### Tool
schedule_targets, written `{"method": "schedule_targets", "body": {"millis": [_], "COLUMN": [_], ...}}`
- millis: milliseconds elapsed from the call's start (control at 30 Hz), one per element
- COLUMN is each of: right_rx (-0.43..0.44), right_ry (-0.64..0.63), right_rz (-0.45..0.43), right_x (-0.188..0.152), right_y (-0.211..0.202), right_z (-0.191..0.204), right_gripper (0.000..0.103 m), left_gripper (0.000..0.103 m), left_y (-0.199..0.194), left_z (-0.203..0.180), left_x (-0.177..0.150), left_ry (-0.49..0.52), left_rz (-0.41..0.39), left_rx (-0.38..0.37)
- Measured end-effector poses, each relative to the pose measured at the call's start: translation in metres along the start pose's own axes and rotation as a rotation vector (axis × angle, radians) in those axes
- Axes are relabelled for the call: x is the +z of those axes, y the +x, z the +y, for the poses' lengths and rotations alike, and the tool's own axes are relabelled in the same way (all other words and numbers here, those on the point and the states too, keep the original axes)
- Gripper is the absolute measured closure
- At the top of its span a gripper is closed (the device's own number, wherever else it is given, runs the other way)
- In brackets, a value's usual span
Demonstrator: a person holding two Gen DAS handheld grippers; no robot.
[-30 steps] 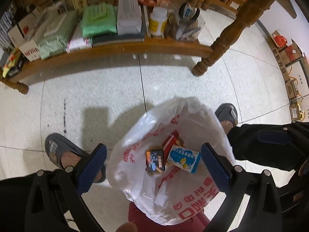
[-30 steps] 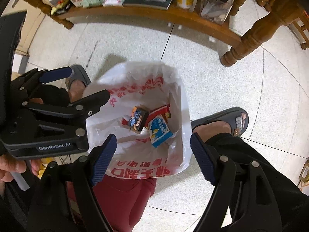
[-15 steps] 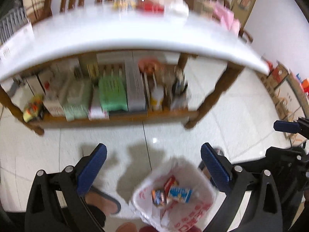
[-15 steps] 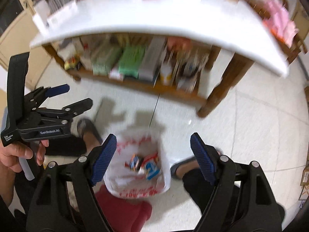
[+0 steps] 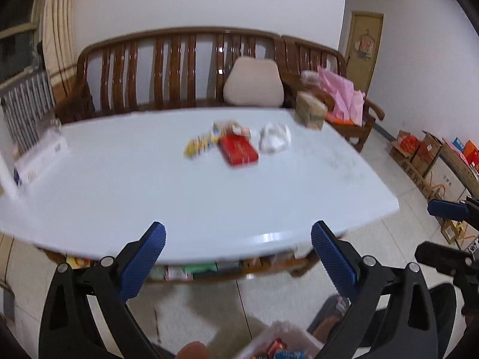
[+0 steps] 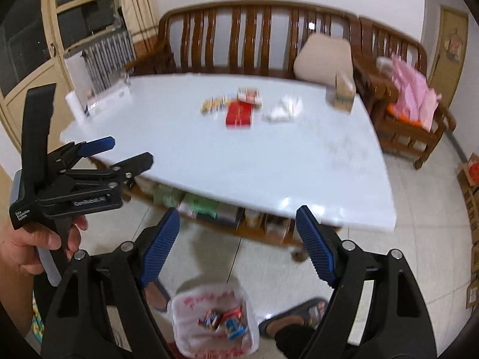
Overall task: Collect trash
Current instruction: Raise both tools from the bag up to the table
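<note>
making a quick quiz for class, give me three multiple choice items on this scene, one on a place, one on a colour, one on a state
1. Where is the plastic bag?
A. on the floor by the person's feet
B. on the table
C. on the bench

2. What colour is the flat packet in the middle of the white table?
A. green
B. red
C. black

3. How are the left tongs and the right tongs?
A. both shut on trash
B. one holds the bag
C. both open and empty

Answers:
1. A, the bag sits low on the tiled floor between the sandalled feet.
2. B, the packet shows red beside the crumpled white paper.
3. C, each pair of blue pads stands wide apart with nothing between.
</note>
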State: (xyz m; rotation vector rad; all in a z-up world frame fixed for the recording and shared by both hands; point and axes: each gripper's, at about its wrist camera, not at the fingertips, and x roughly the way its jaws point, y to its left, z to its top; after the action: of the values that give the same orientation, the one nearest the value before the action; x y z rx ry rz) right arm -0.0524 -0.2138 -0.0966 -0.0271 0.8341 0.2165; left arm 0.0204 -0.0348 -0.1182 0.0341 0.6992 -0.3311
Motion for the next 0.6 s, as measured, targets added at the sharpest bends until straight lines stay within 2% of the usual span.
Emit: {"method": "schedule_targets", "body": {"millis": [167, 300, 333, 400, 467, 600], "right_rx": [-0.012, -0.034, -0.041, -0.040, -0.025, -0.062], "right_ry": [-0.009, -0.017, -0.011, -0.004, 0.007, 0.011], "right_rz": [-0.036, -0.020, -0.009, 0.015, 0.031, 0.076], "right_x": [0.041, 0.068, 0.074, 0.082, 0.090, 0.105], "right_y": [0.011, 0.034, 0.043, 0.057, 0.074, 0.114], "right_z": [0.010, 0.015, 0.016, 0.016, 0.016, 0.015], "right_gripper": [0.018, 0.018, 0.017, 0.007, 0.007, 0.007], "left_gripper": [0.008, 0.008, 0.008, 0.008, 0.008, 0.008], "left_y": [0.015, 0.051, 0.059, 0.081, 0.101, 0.149], "left_z": [0.014, 0.029, 0.033, 0.042, 0.053, 0.067], "left_x": [0.050, 0.085, 0.089, 0.099, 0.106, 0.115], "left_ry": [0.007, 0.043, 0.045, 0.047, 0.037, 0.047], "left_rz": [-0.036, -0.014, -0.007, 0.004, 0.025, 0.074], "left_rx": [0.028, 0.056, 0.061, 0.082, 0.065, 0.075]}}
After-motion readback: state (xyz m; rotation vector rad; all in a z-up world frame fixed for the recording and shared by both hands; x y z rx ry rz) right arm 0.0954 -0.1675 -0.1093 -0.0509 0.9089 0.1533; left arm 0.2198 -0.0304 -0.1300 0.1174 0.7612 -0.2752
